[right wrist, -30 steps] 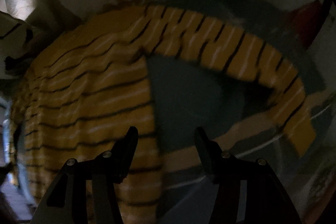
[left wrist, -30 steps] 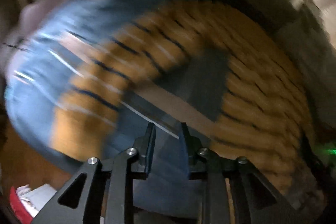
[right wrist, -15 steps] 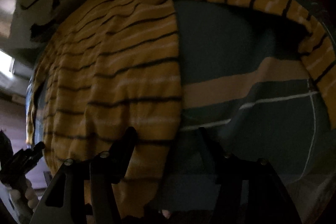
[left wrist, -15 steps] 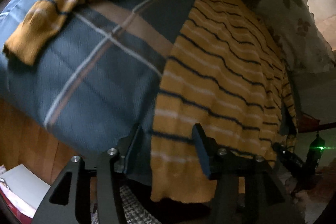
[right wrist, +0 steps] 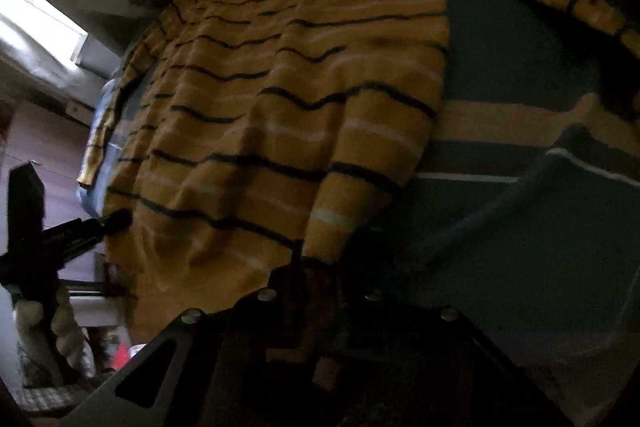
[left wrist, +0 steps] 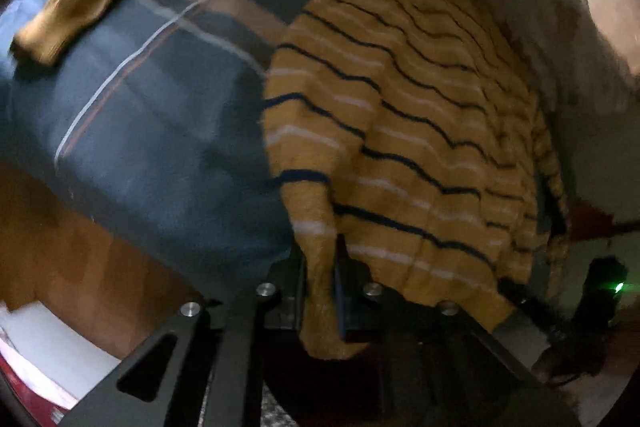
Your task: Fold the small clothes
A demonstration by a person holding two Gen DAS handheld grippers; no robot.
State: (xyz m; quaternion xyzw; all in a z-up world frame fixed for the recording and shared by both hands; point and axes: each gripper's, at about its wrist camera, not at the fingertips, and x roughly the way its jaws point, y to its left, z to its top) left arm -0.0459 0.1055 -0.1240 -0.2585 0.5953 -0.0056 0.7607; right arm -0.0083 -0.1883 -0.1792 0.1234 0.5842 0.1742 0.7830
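Now two claws, left claw [left wrist: 322, 291] and right claw [right wrist: 320, 287], each pinch one striped sweater [left wrist: 400, 131] hem

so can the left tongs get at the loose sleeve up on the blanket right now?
Probably not yet: the left tongs are shut on the sweater hem, and the sleeve lies apart, across the blanket.

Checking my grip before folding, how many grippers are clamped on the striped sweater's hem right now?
2. The left gripper pinches the striped sweater at one bottom corner of the hem; the right gripper pinches the other corner. Its fingertips are dark, so contact is less clear.
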